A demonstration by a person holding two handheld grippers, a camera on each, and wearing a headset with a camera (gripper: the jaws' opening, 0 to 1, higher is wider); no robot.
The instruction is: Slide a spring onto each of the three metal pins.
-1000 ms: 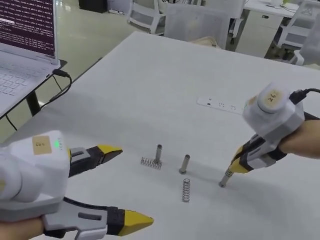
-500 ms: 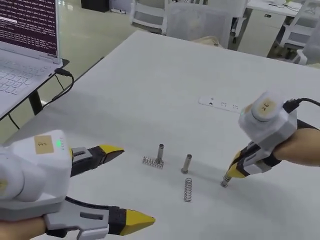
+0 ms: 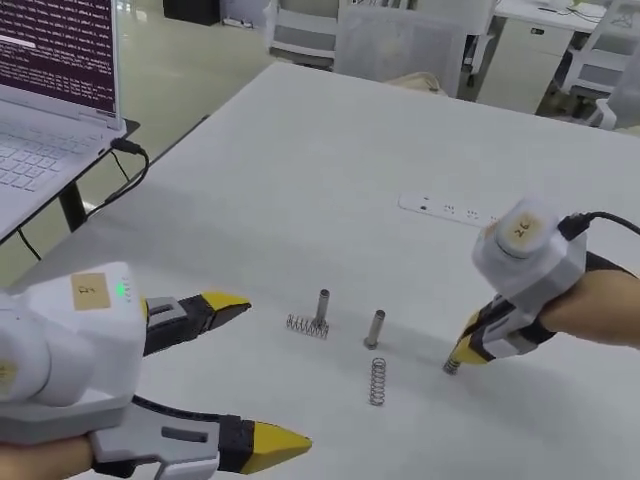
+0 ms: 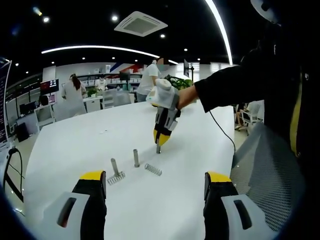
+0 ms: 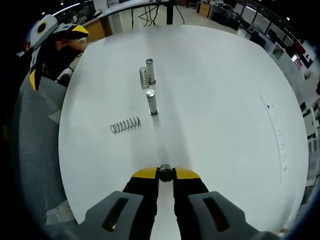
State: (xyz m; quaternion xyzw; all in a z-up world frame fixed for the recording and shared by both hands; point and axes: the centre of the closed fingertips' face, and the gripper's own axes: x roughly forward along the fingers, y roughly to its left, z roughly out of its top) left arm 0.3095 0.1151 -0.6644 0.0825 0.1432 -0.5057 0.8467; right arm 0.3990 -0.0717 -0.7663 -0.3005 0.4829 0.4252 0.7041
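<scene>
Right tongs (image 3: 464,350) clasp third pin (image 5: 165,173); two springs (image 5: 125,125) loose.

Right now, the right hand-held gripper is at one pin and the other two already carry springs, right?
No: the other two pins are bare, their springs lying on the table, as the right gripper view shows. The right hand-held gripper is at one pin.

We note open table (image 3: 300,170) on the far side, up to the power strip (image 3: 445,211). Midfield is tight: the left pin (image 3: 323,306) has a spring (image 3: 306,325) lying against its base, the middle pin (image 3: 376,327) stands near, and a second spring (image 3: 377,381) lies just before it. Right gripper (image 3: 464,354), clamped on the third pin (image 5: 165,173), blocks the right flank.
</scene>
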